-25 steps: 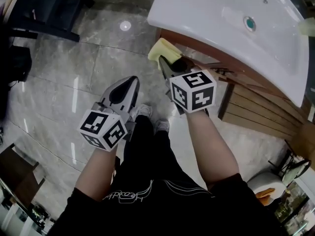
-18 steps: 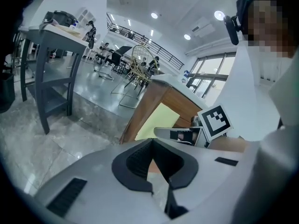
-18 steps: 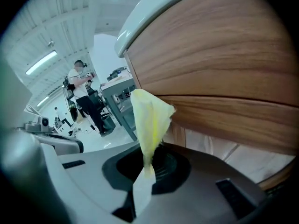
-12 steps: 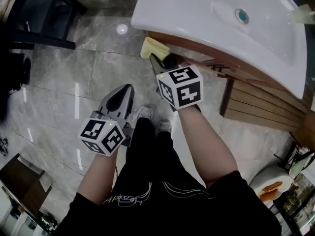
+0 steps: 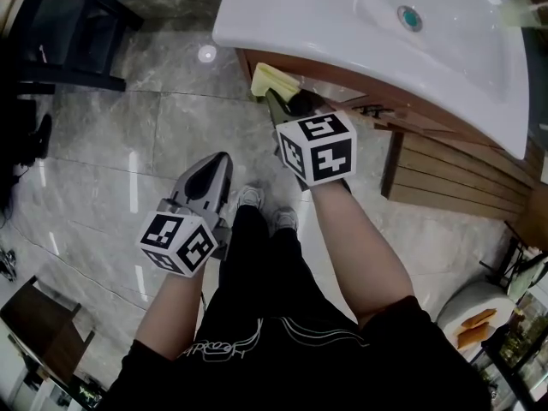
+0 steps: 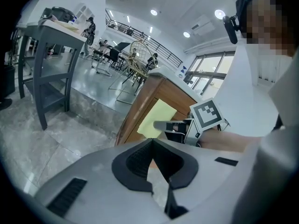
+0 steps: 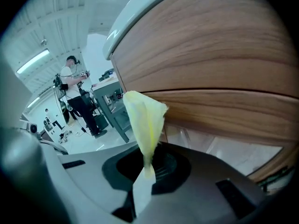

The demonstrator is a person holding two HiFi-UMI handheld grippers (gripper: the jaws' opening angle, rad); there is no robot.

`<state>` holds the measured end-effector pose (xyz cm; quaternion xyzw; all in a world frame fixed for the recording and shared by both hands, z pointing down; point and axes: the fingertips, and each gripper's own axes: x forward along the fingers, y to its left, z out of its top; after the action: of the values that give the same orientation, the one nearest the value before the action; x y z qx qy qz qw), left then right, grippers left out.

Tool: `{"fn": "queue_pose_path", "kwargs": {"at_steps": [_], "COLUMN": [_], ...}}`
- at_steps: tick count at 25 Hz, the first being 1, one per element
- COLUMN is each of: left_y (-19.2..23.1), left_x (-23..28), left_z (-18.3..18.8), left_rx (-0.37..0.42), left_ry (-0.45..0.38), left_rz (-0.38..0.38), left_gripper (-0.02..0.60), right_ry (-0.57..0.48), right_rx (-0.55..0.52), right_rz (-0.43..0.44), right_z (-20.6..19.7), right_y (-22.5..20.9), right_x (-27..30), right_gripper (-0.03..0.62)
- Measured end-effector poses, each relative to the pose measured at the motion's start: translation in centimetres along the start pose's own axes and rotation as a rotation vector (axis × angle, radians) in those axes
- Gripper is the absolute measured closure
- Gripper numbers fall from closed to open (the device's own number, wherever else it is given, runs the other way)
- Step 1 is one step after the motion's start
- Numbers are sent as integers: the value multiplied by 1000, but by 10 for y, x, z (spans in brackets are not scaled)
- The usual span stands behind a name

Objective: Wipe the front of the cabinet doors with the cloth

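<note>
Between the jaws of the right gripper (image 7: 142,171), a yellow cloth (image 7: 142,120) is clamped, with the cabinet door (image 7: 210,55) just ahead; the jaws of the left gripper (image 6: 152,164) are closed, empty.

- Basin (image 5: 342,54): white, lying across the top of a wooden cabinet (image 5: 445,174); round drain (image 5: 409,17) near its far edge.
- Cabinet: brown, horizontal grain, front face below the basin's near edge.
- Cloth (image 5: 272,81): pale yellow, bunched, against the cabinet front at its left corner, just under the basin's rim.
- Right gripper (image 5: 280,103): grey, tips at the cloth and pinching it; marker cube (image 5: 317,148) behind, on a bare forearm.
- Left gripper (image 5: 219,157): jaws drawn to a point, nothing between them, held over the floor (image 5: 103,169), well apart from the cabinet.
- Floor: grey glossy stone tiles.
- Shoes (image 5: 250,196): light, between the grippers.
- Dark frame (image 5: 60,32): at the floor's far left corner.
</note>
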<state>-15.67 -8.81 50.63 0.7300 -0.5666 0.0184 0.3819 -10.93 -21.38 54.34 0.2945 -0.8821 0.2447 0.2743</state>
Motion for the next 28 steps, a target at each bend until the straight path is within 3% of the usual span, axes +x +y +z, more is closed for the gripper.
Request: {"fn": "queue_pose_path", "kwargs": {"at_steps": [17,28], "left_y": [-44,-75], "left_x": [24,40], "left_z": [-19,-35], "left_rx": [55,91], "left_ry": [59,92], "left_rz": [-83,-125], "left_gripper": [575,575], "right_ry": [-33,-83], "right_rx": [72,179], "right_rz": [-170,-261], "right_z": [-25,-43], "right_y": [-76,-129], "right_x": [-60,-105], "right_gripper": [554,554]}}
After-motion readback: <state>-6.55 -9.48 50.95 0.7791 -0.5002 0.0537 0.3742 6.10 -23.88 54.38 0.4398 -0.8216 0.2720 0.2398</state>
